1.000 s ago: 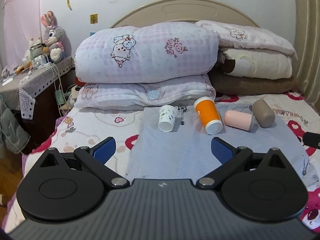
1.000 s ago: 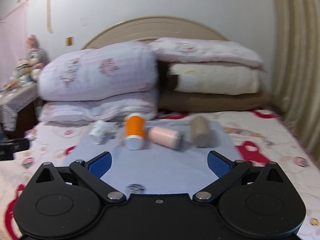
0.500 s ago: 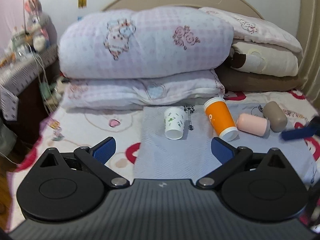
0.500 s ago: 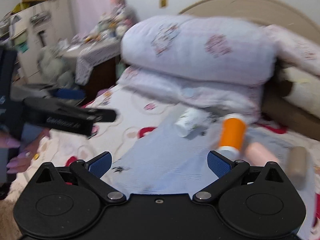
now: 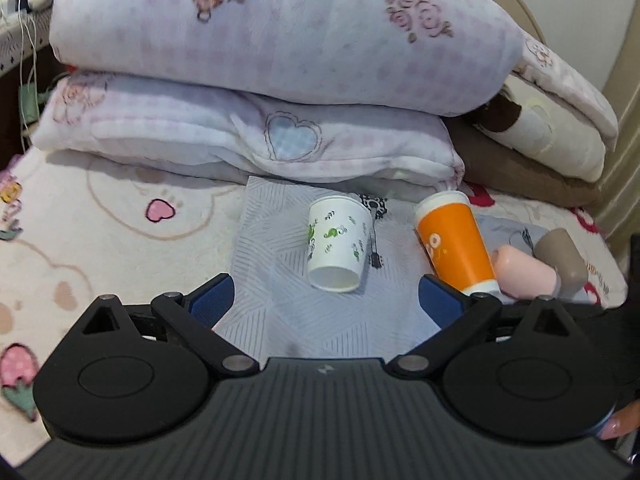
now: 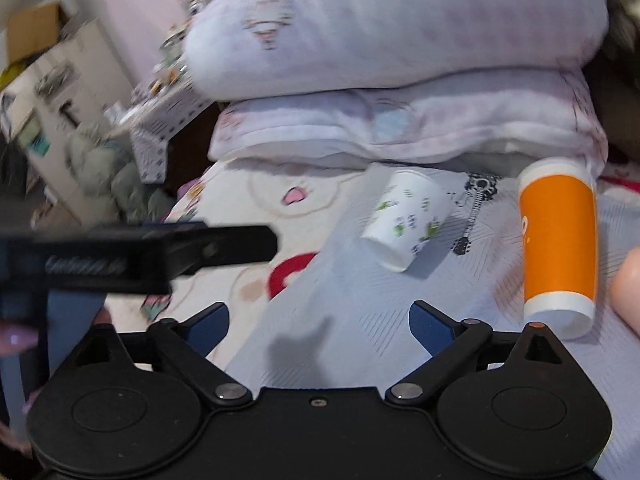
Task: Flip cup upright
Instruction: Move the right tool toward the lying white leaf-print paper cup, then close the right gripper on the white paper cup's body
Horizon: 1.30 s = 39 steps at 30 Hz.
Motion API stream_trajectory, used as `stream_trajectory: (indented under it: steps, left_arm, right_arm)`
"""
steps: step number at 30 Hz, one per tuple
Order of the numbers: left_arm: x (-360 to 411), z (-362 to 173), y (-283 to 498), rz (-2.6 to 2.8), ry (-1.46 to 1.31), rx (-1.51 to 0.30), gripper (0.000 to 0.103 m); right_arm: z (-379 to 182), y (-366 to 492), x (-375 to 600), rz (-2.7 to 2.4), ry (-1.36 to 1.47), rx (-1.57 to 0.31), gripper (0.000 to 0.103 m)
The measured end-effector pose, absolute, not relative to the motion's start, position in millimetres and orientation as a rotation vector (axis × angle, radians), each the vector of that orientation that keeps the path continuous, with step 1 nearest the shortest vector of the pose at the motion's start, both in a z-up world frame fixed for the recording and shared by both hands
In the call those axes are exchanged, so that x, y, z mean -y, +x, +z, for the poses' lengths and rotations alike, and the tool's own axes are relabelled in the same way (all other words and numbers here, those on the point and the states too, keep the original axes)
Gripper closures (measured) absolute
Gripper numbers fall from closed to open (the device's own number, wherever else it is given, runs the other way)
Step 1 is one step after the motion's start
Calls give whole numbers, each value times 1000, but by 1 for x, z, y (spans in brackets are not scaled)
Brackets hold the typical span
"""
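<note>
Both claws have pushed in closer to the cups since a second ago. Left wrist view: the left claw (image 5: 324, 300) is spread wide and empty, and the white paper cup (image 5: 338, 246) lies on its side on the grey cloth (image 5: 272, 248), just ahead. Right wrist view: the right claw (image 6: 318, 320) is likewise released; the orange cup (image 6: 558, 240) lies alongside. The paper cup looks light and easily crushed; grip gently mid-wall.

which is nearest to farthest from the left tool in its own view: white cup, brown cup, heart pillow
From the left tool:
1. White cup, lying on its side straight ahead, between the open fingers.
2. Brown cup, lying far off to the right.
3. Heart pillow, behind the cups at the head of the bed.
</note>
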<state>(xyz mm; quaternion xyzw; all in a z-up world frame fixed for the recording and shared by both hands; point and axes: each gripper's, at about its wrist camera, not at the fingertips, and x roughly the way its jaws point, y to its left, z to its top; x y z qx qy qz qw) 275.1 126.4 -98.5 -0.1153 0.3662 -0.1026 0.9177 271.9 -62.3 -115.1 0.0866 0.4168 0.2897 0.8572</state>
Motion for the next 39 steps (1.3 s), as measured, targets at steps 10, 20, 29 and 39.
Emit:
stream_trajectory:
  steps: [10,20,29,39]
  left_arm:
    - [-126,-128,304,-282,-332,-702,10]
    - [-142,-140,331,-290,-428,-707,13]
    - [-143,-148,335,-322,-454,-722,13]
    - [-146,-149,319,-326,-505,-707,13]
  right_arm:
    - [-149,305,39,565,123,-818,13]
    - [-168,343,31,419,220,-827,14]
    - [-181,362,20,395,232,-845,38]
    - [-176,346,28,425,215,-845,42]
